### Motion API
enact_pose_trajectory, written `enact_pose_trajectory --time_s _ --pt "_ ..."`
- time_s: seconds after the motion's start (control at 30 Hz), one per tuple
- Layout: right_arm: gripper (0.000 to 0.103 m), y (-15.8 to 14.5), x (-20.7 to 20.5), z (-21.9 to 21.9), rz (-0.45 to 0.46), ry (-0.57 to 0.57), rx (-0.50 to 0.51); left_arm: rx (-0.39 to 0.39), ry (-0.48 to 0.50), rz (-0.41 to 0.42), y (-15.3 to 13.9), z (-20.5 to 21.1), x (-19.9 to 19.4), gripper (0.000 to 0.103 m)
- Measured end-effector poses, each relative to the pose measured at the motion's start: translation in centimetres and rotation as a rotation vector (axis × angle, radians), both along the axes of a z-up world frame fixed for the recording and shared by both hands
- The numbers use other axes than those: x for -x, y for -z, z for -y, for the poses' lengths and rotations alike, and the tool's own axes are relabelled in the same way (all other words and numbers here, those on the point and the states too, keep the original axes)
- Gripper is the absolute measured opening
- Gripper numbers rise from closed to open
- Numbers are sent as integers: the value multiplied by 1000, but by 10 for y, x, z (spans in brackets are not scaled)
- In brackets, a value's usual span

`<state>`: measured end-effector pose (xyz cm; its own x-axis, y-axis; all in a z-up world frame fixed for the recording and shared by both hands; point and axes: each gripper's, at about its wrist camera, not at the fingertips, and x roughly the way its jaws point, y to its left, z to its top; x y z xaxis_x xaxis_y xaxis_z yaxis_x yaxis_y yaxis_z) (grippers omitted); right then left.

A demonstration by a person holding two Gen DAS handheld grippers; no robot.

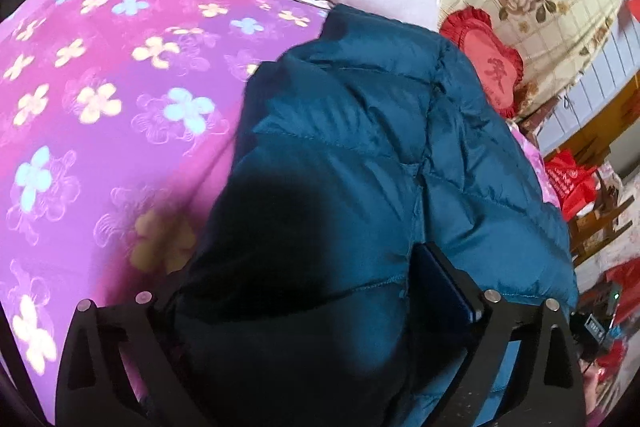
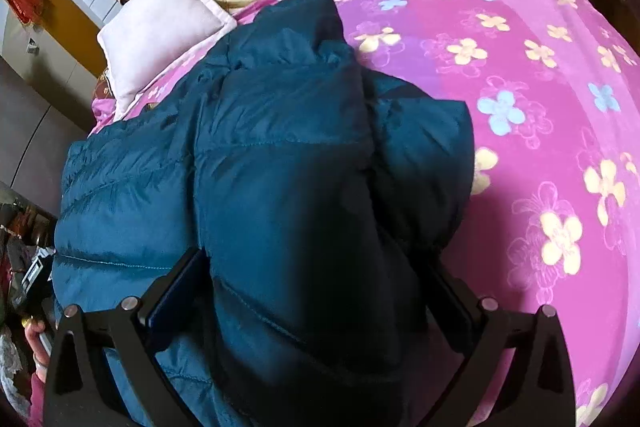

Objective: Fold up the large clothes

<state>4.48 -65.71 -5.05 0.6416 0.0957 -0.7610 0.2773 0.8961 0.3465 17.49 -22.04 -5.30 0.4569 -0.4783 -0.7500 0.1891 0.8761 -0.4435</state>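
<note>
We cannot see either claw's fingertips: the puffy teal quilted jacket (image 1: 360, 155) (image 2: 280, 167) hides them, its near end cut off.

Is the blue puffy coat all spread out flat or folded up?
Partly folded. The blue puffy coat is doubled over itself on the pink flowery bedspread, one thick layer atop another. A tidy finish cannot be told.
</note>
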Motion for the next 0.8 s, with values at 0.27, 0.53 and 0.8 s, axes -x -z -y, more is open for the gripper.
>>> enact_pose_trajectory --time_s 0.27,0.53,0.8 --pt "52 -14 13 -29 92 -49 75 23 70 80 -26 4 23 11" --pt "30 -67 65 -55 170 -85 89 10 121 73 -70 -22 88 4" --pt "30 -83 176 -87 151 -158 3 -43 193 23 -94 -69 194 6"
